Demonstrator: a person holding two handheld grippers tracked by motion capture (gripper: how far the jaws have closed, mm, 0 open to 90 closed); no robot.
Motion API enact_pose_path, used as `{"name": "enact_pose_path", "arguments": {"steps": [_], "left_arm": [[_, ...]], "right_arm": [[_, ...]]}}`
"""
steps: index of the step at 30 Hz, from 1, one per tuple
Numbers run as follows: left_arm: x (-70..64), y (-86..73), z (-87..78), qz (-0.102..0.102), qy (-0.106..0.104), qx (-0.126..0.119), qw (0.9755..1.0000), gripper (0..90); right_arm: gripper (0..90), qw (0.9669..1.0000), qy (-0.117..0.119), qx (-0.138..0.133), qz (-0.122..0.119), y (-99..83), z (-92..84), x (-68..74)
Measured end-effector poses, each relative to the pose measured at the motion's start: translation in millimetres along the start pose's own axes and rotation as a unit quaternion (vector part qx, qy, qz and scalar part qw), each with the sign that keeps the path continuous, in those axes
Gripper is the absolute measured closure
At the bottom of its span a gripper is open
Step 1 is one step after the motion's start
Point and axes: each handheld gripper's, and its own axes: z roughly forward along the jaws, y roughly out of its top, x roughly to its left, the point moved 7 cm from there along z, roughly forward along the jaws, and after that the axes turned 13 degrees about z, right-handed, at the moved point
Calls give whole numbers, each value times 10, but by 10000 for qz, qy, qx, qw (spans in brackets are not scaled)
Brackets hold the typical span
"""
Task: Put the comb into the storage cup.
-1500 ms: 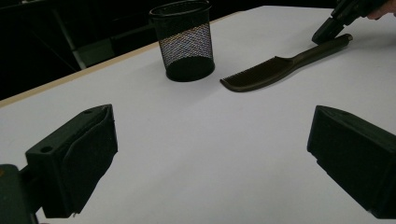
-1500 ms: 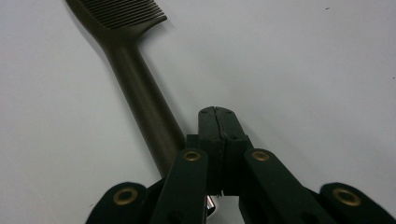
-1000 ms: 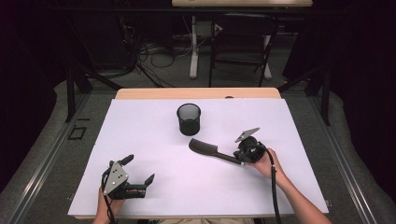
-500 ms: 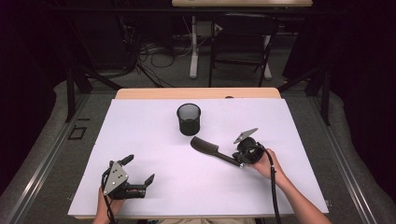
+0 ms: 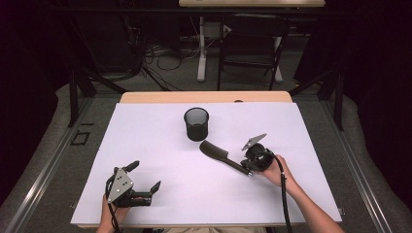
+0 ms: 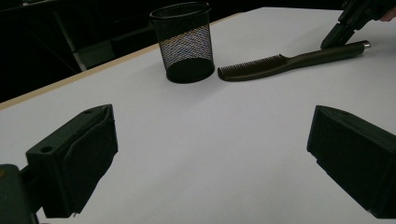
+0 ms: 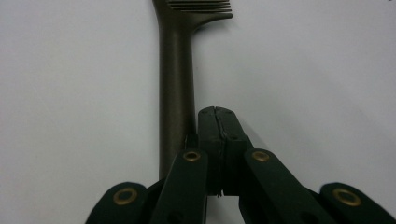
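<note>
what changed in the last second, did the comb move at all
Yes: the comb slid slightly toward the mesh cup, nudged along by the shut right claw beside its handle, not gripping it. The cup and the open left claw stayed put.

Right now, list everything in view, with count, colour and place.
mesh pen cup: one, black, upright at the table's far middle.
comb: one, dark brown, flat on the sheet, toothed end near the cup, handle toward the right hand-held gripper.
table cover: one, white, over a wooden table.
left hand-held gripper: one, black, jaws wide open, near left corner.
right hand-held gripper: one, black, jaws closed together beside the comb's handle, not around it.
hands: two, at the near edge.
</note>
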Motion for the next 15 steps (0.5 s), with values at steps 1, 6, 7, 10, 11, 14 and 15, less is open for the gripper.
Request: {"name": "enact_pose_path", "arguments": {"steps": [1,6,7,10,11,14,15], "left_arm": [[0,-1,1,-5,-1,4,10000,20],[-2,-4,-4,-8,-6,3,10000,20],[-1,-4,-5,-9,-4,2,10000,20],[-1,-3,-4,-5,-5,1,10000,20],[0,-2,-2,-1,-2,0,10000,20],[-3,-1,4,-5,-18,3,10000,19],[-5,-2,6,-11,-21,6,10000,19]], "right_arm": [[900,10000,7,6,10,-2,2,2],[900,10000,13,22,-34,1,3,10],[900,10000,16,9,-37,4,3,14],[900,10000,-11,-4,-51,8,-2,14],[900,10000,-8,0,-36,8,-8,15],[829,10000,-13,-62,-14,22,-42,-14],[829,10000,-13,-62,-14,22,-42,-14]]}}
